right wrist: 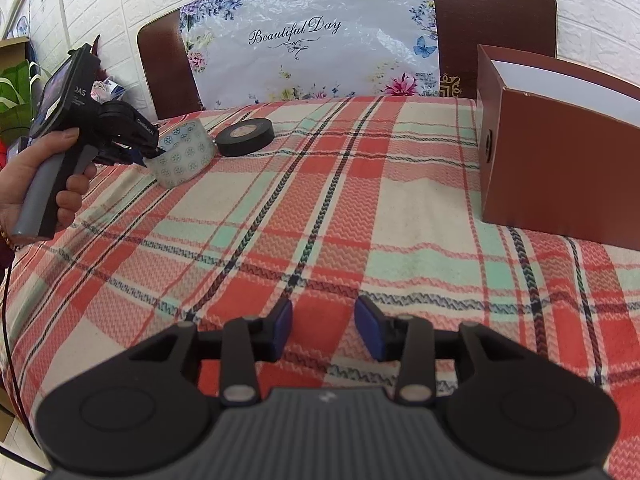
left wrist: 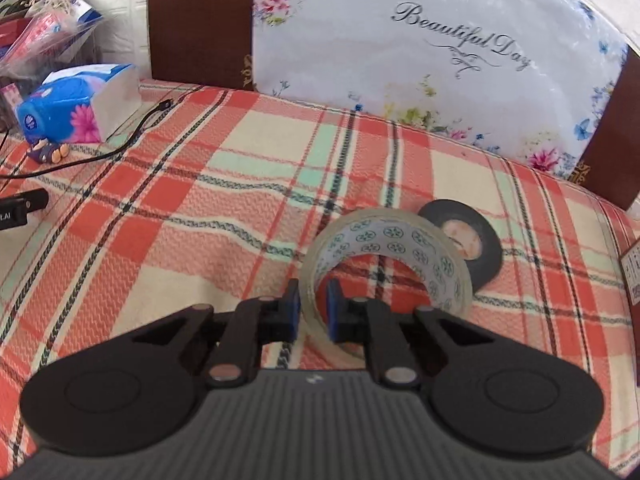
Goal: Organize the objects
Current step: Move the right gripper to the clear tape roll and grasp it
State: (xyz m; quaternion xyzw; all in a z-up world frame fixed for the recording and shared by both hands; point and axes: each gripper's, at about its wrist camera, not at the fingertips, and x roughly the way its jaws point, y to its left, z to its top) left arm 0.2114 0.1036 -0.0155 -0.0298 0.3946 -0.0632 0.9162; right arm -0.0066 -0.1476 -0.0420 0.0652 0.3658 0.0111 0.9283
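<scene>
Clamped in my left claw (left wrist: 314, 308) is the wall of a clear packing-tape roll (left wrist: 394, 256), one pad inside the ring and one outside, the roll tilted on the plaid tablecloth (left wrist: 180, 216) and touching a black tape roll (left wrist: 480, 240) lying flat just behind it. Over bare cloth my right claw (right wrist: 326, 330) hangs partly spread and holds nothing, with a brown cardboard box (right wrist: 560, 152) off to its right.

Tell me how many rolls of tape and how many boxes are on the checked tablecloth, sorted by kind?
Clear tape rolls: 1, the clear tape roll, pinched by the wall in the left hand-held gripper.
Black tape rolls: 1, the black tape roll, lying flat.
Brown boxes: 1, the brown box, standing open.
Total: 3
</scene>
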